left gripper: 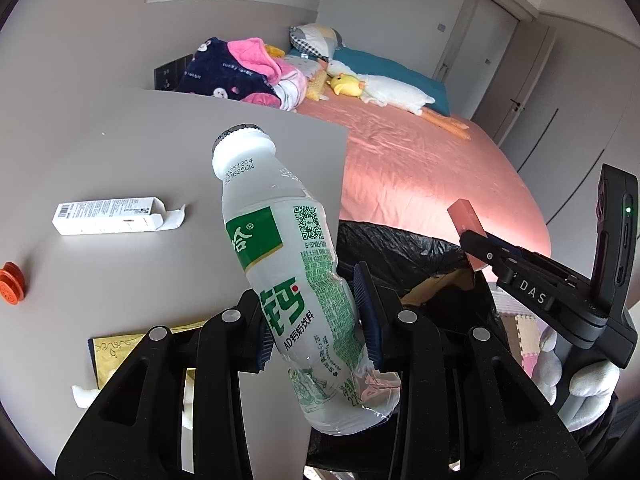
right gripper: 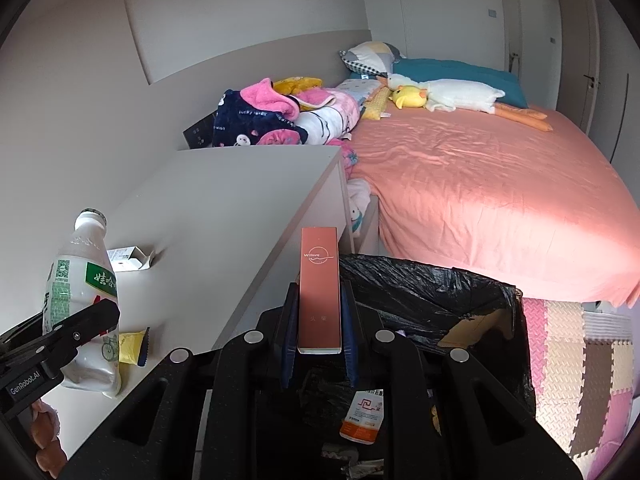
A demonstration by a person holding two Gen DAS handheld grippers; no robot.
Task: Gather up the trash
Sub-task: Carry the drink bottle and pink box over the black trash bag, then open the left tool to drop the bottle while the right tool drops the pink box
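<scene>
"Willove" pink box [right gripper: 320,292]; bottle [left gripper: 296,272], possibly "AD钙奶饮料".

Bottle [left gripper: 292,276]: "AD钙奶饮料"; pink box [right gripper: 320,292]: "Willove" (right tool [left gripper: 476,248]: "DAS").

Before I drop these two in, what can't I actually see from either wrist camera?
- Bin bag interior: right wrist view, mostly blocked by the right gripper and its pink box.
- Gold packet: left wrist view, half hidden behind the left gripper.
- Bottle contents: unclear in both views.
</scene>
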